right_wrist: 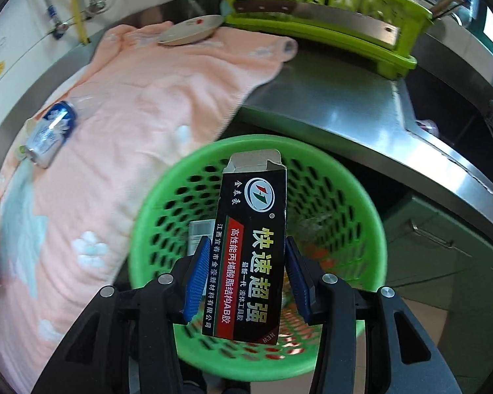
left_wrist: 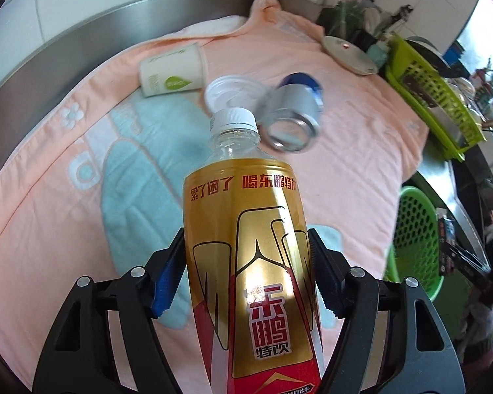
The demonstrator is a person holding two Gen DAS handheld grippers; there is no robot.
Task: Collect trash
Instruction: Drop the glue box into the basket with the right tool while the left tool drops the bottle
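The right gripper (right_wrist: 248,282) is clenched on a black glue box (right_wrist: 251,246), its blue pads (right_wrist: 197,282) pressing both long sides; the box hangs upright, open flaps on top, directly over the mouth of the green basket (right_wrist: 154,216), which stands below the front edge of the steel counter (right_wrist: 328,98); some trash already lies at its bottom. The step in hand looks to be the drop; to do it well, keep the box centred over the opening, away from the near rim, and release so that it falls straight in rather than catching the wall.

The left gripper (left_wrist: 246,272) grasps an empty drink bottle (left_wrist: 246,229) with a gold label and white cap, pads on both flanks of the body; the bottle points away from the camera, above the pink towel (left_wrist: 49,213) that covers the counter. It should wait clear of the basket until the box is gone, so the two hands do not crowd the same opening.

More trash lies on the towel toward the counter's back edge: a paper cup (left_wrist: 172,70) on its side, a white lid (left_wrist: 233,93) just beside it, and a silver can (left_wrist: 292,115) toppled over next to the lid; a plate (left_wrist: 348,55) sits at the towel's far corner, near the lime dish rack (left_wrist: 434,98).
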